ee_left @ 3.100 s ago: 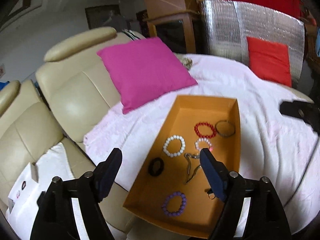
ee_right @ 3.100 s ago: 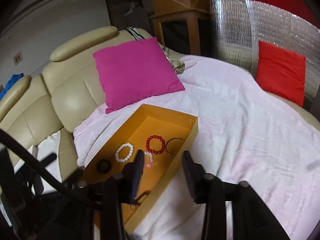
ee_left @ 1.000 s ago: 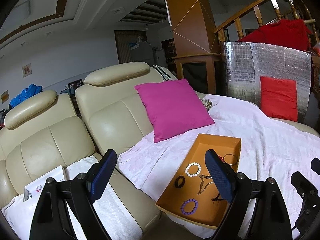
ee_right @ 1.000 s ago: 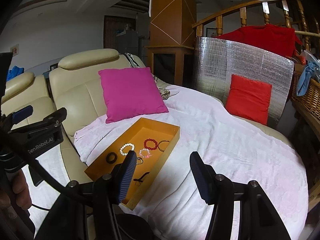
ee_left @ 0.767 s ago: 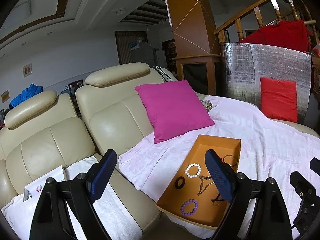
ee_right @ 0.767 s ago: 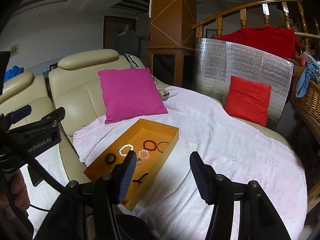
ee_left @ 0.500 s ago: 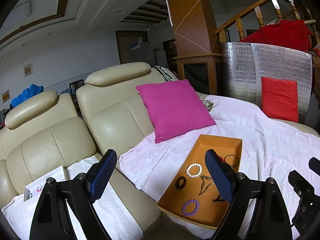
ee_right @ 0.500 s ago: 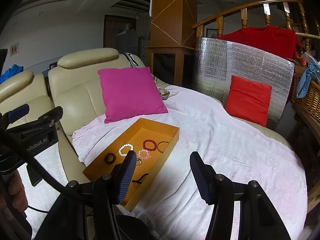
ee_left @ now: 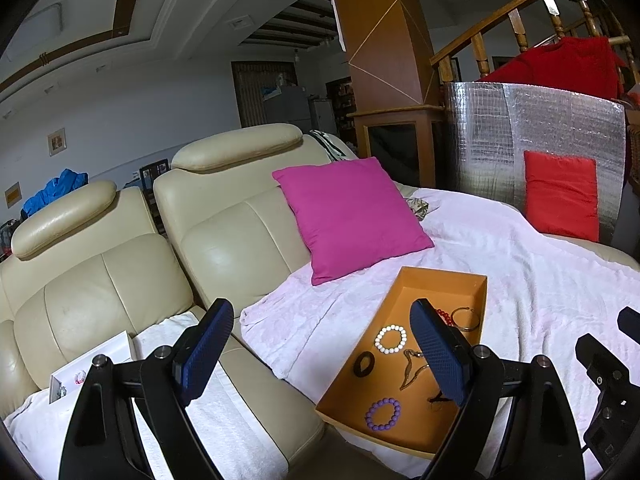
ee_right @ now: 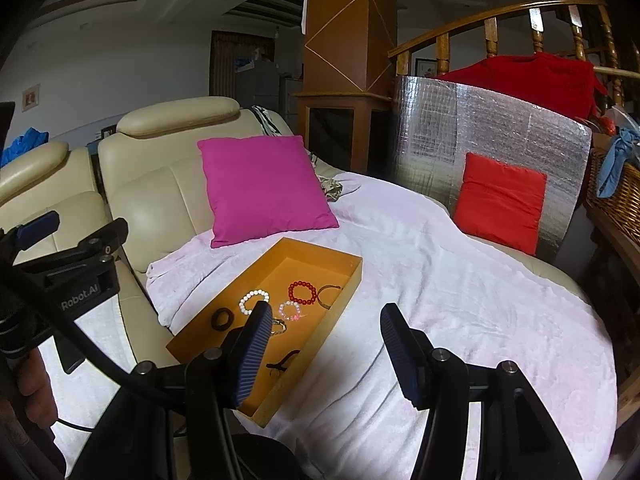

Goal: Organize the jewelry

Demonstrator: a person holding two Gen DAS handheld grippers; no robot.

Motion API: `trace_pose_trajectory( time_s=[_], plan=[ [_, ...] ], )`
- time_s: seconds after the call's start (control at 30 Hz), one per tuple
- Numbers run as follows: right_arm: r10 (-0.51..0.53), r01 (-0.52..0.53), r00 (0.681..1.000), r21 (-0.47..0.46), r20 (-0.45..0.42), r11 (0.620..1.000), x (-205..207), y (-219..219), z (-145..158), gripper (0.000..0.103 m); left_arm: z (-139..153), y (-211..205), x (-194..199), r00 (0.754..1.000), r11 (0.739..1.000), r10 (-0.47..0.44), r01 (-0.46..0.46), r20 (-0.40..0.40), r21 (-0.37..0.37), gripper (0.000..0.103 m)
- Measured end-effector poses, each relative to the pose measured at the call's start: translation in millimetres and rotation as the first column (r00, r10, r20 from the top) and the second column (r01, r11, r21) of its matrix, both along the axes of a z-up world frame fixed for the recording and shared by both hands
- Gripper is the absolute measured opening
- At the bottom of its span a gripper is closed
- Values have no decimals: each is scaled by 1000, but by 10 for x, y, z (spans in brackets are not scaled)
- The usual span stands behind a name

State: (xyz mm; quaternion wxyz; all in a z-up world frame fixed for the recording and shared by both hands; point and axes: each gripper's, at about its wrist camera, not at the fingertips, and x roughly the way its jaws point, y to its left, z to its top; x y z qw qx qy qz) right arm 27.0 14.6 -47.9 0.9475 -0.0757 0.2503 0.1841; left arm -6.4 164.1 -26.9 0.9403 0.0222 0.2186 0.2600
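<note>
An orange tray (ee_left: 438,280) (ee_right: 320,254) lies on a pale pink blanket on the sofa. In it are a white bead bracelet (ee_left: 391,339) (ee_right: 252,301), a red bead bracelet (ee_right: 302,292), a pink bracelet (ee_right: 290,310), a purple bead bracelet (ee_left: 383,413), a black ring (ee_left: 363,363) (ee_right: 221,319), a thin bangle (ee_left: 465,318) (ee_right: 329,295) and a chain. My left gripper (ee_left: 320,354) is open and empty, well back from the tray. My right gripper (ee_right: 324,354) is open and empty, above the tray's near right edge.
A magenta pillow (ee_left: 350,216) (ee_right: 264,190) leans behind the tray. A red pillow (ee_right: 500,202) rests against a silver foil panel (ee_right: 480,120). A small white box (ee_left: 86,372) with small items sits on a white towel on the left seat. A wicker basket (ee_right: 620,196) stands at the right.
Over three seconds both grippers pulled up and back from close over the tray. In the last second they barely moved. The jewelry lies as before.
</note>
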Motion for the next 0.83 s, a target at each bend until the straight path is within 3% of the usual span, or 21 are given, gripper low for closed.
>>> trace_pose_trajectory(
  time_s=[0.6, 0.83],
  plan=[
    [30, -30, 1000, 1, 5, 1000, 271, 9, -72, 61, -27, -48, 150, 1000, 999, 20, -19, -22, 32, 90],
    [-10, 11, 1000, 59, -20, 998, 491, -309, -143, 61, -58, -395, 383, 998, 993, -44, 48, -38, 104, 90]
  ],
)
